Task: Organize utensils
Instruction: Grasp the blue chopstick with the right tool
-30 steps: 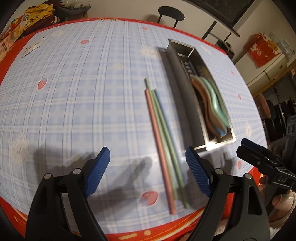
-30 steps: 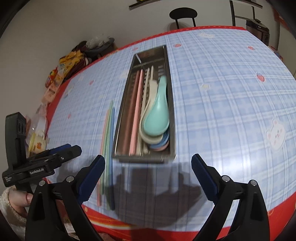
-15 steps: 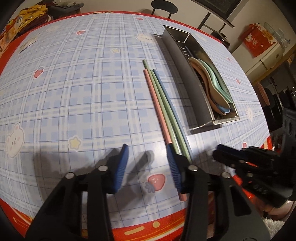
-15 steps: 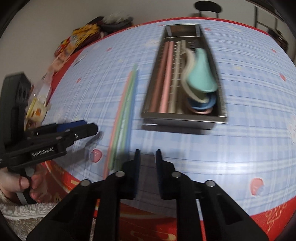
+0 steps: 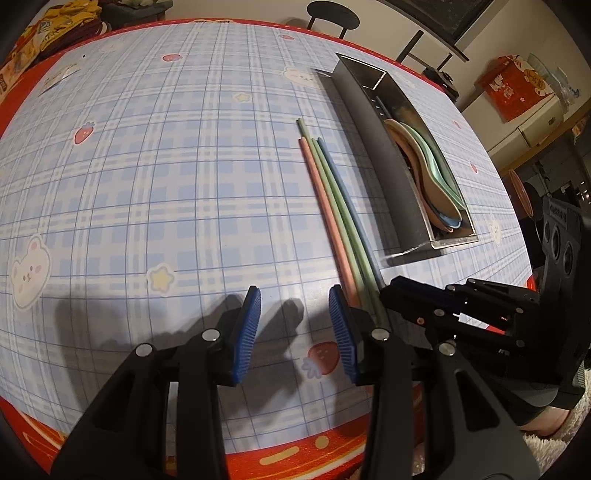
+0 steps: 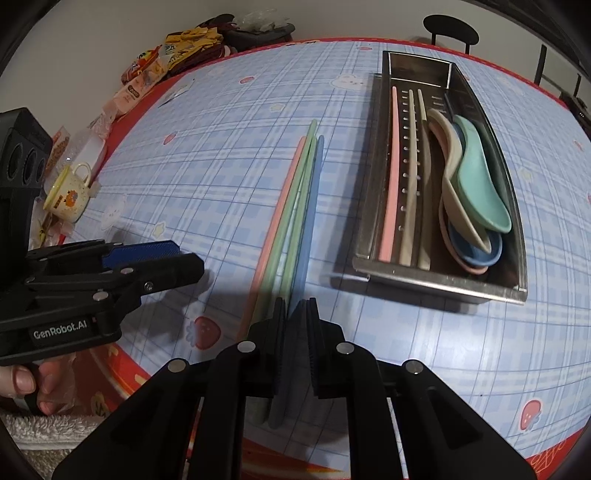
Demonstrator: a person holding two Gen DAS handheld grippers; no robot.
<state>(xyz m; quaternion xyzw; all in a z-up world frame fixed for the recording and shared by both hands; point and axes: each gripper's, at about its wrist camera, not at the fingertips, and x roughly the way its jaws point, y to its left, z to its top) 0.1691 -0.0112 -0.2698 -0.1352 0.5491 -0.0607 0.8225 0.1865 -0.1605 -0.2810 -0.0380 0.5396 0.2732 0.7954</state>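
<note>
Several loose chopsticks (image 5: 332, 206), pink, green and blue, lie side by side on the checked cloth left of a steel tray (image 5: 388, 177). The same chopsticks (image 6: 295, 206) run toward the camera in the right wrist view. The tray (image 6: 443, 284) holds stacked spoons (image 6: 476, 184) and more chopsticks (image 6: 391, 184). My right gripper (image 6: 295, 306) is shut on the near ends of the loose bundle, with the blue one and what looks like a green one between its pads. My left gripper (image 5: 295, 328) hovers just left of them, partly open with nothing between its pads.
The table's red front edge (image 5: 288, 446) lies just below both grippers. A yellow mug (image 6: 68, 192) and snack packets (image 6: 177, 51) crowd the far left side. A black stool (image 6: 450, 27) stands behind the table. A hand (image 6: 26, 380) holds the left gripper's handle.
The right gripper went from wide open to shut and slid left from the tray's front onto the loose chopsticks' ends. The left gripper's jaws narrowed to about half.
</note>
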